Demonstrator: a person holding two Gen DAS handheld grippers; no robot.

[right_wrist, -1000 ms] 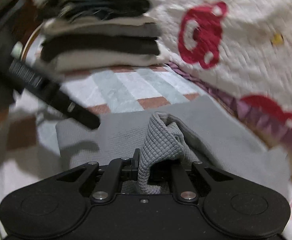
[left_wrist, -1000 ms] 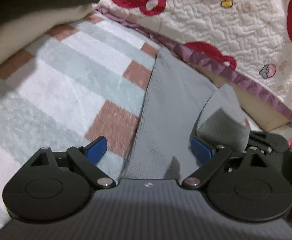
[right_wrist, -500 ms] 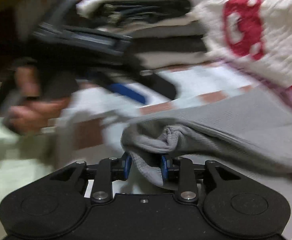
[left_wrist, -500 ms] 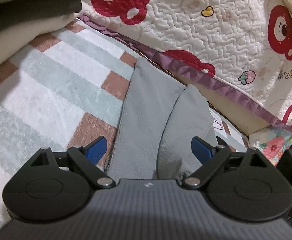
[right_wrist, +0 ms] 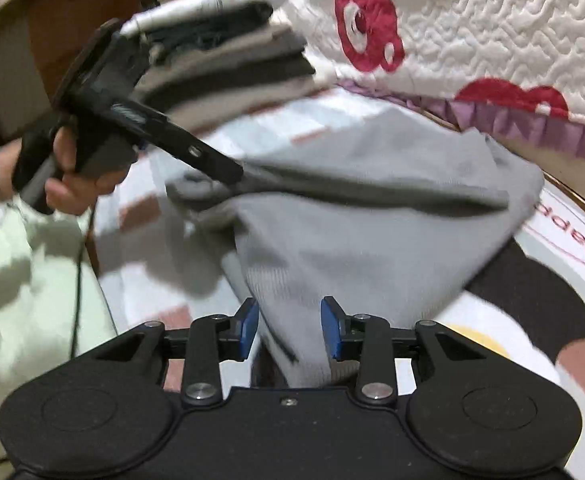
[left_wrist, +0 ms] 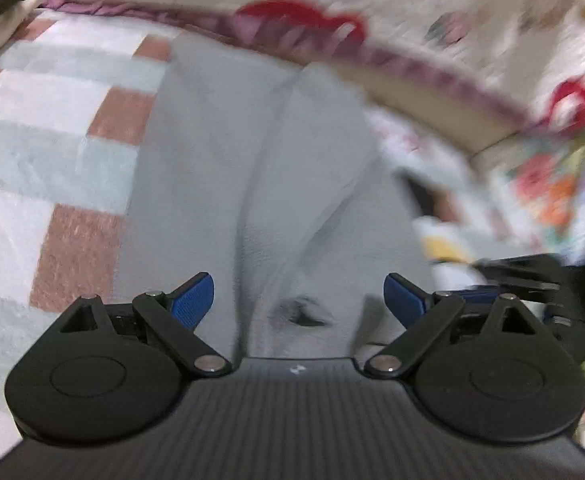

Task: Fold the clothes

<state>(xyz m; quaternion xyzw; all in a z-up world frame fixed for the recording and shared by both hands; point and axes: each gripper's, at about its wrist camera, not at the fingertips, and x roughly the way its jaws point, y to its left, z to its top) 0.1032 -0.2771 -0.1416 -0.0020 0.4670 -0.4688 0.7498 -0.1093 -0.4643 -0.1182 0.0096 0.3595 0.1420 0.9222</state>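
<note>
The grey garment [right_wrist: 356, 216] lies half-folded on the checked blanket [left_wrist: 52, 152] of the bed. The right tool [right_wrist: 288, 330] pinches its lifted corner between nearly closed jaws; the left tool [left_wrist: 298, 300] gapes wide, holding nothing. Best carry that corner across evenly, clear of the folded stack [right_wrist: 228, 56] beside the bear quilt [right_wrist: 472, 20]

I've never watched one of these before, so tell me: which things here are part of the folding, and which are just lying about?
Part of the job:
- grey garment
- right claw, with the garment between its pads
- left claw, open over the garment

Just lying about:
- stack of folded clothes
- checked blanket underneath
- bear-print quilt behind
</note>
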